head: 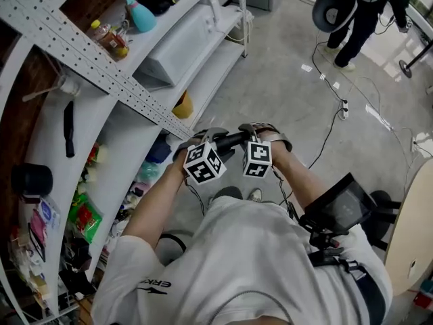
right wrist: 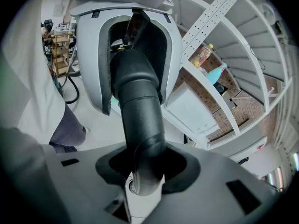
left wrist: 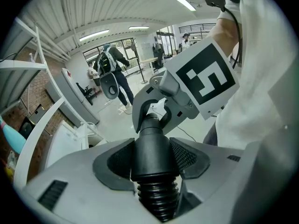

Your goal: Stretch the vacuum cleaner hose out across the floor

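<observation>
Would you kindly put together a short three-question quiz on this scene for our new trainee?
1. True or false: the left gripper and the right gripper both have their jaws closed on the vacuum hose.
2. In the head view, what stands along the picture's left side? A) shelving B) a sofa C) a sink
3. Fill in the blank: in the left gripper view, below the smooth black cuff, the hose surface is ____.

Key: 1 true; 2 A; 3 ribbed.
</observation>
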Motion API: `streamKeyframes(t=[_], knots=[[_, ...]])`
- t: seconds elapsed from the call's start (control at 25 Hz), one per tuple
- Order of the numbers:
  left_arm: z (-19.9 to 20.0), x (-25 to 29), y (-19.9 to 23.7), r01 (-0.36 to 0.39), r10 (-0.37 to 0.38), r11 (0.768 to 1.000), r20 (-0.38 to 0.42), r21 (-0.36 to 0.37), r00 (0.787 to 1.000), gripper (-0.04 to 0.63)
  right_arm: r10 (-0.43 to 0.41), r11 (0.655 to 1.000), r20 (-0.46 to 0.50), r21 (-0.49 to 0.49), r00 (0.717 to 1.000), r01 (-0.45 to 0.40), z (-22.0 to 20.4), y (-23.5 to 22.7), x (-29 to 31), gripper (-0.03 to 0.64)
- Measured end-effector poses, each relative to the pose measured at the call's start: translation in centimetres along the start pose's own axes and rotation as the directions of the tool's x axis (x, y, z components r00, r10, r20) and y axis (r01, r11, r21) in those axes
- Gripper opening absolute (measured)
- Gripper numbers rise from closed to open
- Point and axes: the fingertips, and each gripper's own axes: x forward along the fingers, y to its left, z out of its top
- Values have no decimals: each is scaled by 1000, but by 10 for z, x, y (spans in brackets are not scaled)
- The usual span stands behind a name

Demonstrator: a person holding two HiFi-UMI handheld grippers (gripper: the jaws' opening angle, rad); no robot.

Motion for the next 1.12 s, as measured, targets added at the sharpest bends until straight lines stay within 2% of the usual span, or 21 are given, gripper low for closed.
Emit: streamKeyframes(t=[0.24,0.6,1.12], knots=[[28,34,17,19,-19,1000,1,12,1000,230,-11,1000,-5,21,1000,11,-40,-25,4,138],[59,87,67,72,-73,996,17,44,997,230,-13,997,-55,70,998,17,-95,-77,29,138],[90,136,155,94,-97,994,53,63,994,230,-32,996,-93,82,995,40,-139,-166,68,138]])
